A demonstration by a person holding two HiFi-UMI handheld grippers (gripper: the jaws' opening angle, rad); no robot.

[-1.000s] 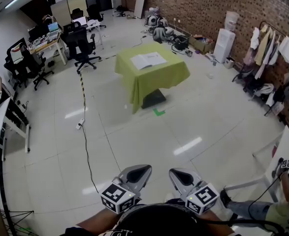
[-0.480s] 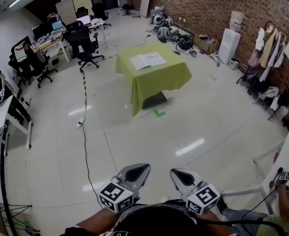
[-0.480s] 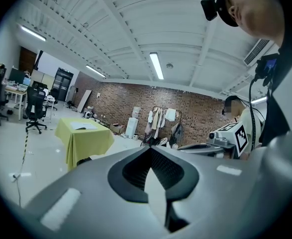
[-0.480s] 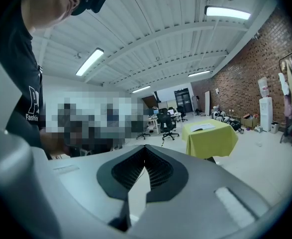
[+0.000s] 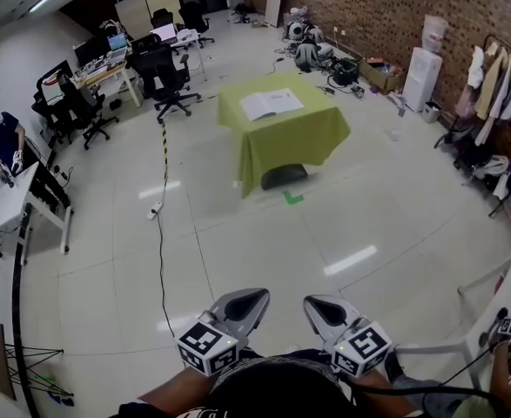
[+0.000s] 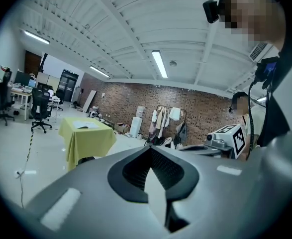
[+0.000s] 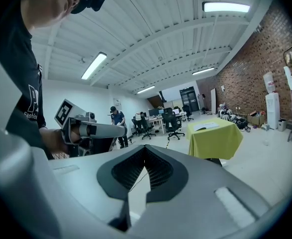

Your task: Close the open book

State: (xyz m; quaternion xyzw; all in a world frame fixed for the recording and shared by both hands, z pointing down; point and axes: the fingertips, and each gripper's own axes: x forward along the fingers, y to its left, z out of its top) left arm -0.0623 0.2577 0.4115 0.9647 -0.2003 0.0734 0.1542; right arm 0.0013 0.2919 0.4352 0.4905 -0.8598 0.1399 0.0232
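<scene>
- The open book (image 5: pixel 272 104) lies flat on the green-draped tabletop (image 5: pixel 312 133), far ahead.
- Both are closed with nothing held: left tool (image 5: pixel 242 304), right tool (image 5: pixel 323 310).
- The book is probably light with floppy pages; lift one cover by its outer edge.

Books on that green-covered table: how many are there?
1. A single open book lies flat on top of the green-covered table. The table is far off in every view, so something small beside the book could go unseen.
</scene>
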